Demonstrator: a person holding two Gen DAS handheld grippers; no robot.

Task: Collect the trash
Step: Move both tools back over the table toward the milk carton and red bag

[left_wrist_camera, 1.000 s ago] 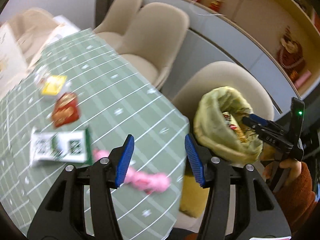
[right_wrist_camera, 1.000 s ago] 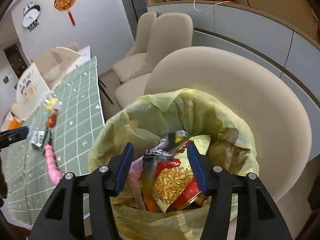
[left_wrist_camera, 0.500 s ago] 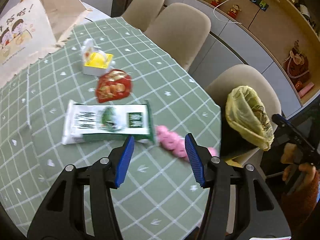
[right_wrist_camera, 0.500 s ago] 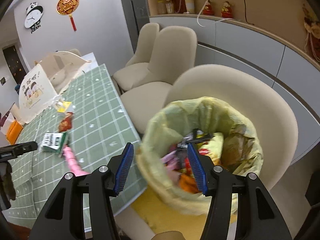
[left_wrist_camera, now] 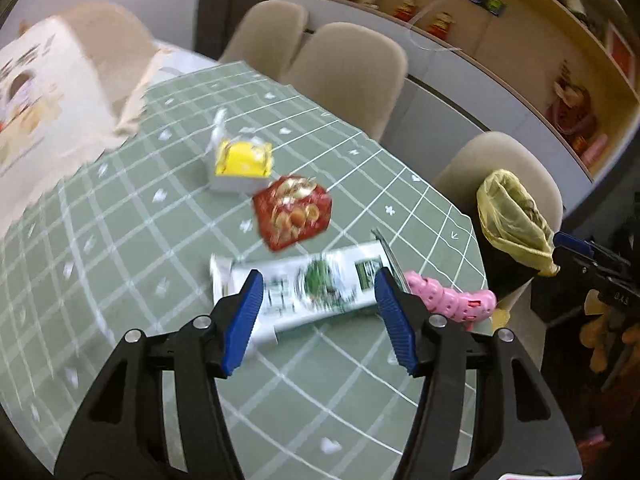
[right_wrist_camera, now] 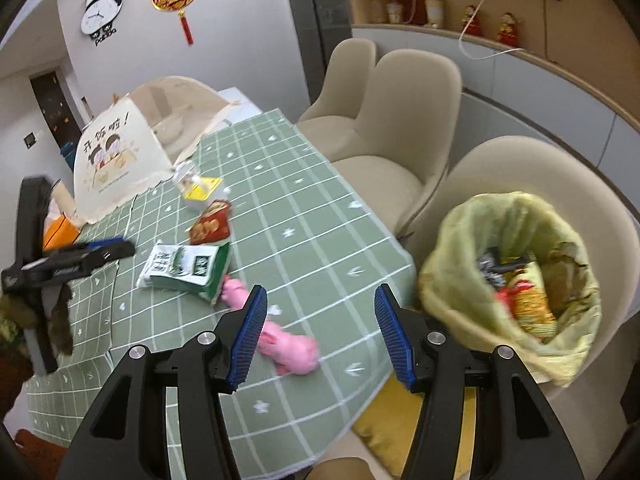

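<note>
My left gripper [left_wrist_camera: 318, 322] is open and empty, just above the green-and-white carton [left_wrist_camera: 304, 288] lying flat on the green checked table [left_wrist_camera: 120, 264]. Beyond it lie a red snack packet [left_wrist_camera: 292, 212] and a yellow-and-white box [left_wrist_camera: 242, 164]. A pink toy-like piece [left_wrist_camera: 452, 300] lies right of the carton. My right gripper [right_wrist_camera: 320, 334] is open and empty, above the table corner near the pink piece [right_wrist_camera: 288, 346]. The yellow-lined trash bin [right_wrist_camera: 516, 280] with wrappers stands to its right. The carton [right_wrist_camera: 184, 268] and the left gripper [right_wrist_camera: 100, 250] show at left.
Beige chairs [right_wrist_camera: 400, 120] stand along the table's far side, one [right_wrist_camera: 560, 184] behind the bin. A printed mesh food cover [right_wrist_camera: 120, 156] sits at the far end of the table. A shelf counter with figurines [right_wrist_camera: 472, 20] runs along the wall.
My left gripper has moved in over the carton. My right gripper has swung left away from the bin, which now sits at the right of its view.
</note>
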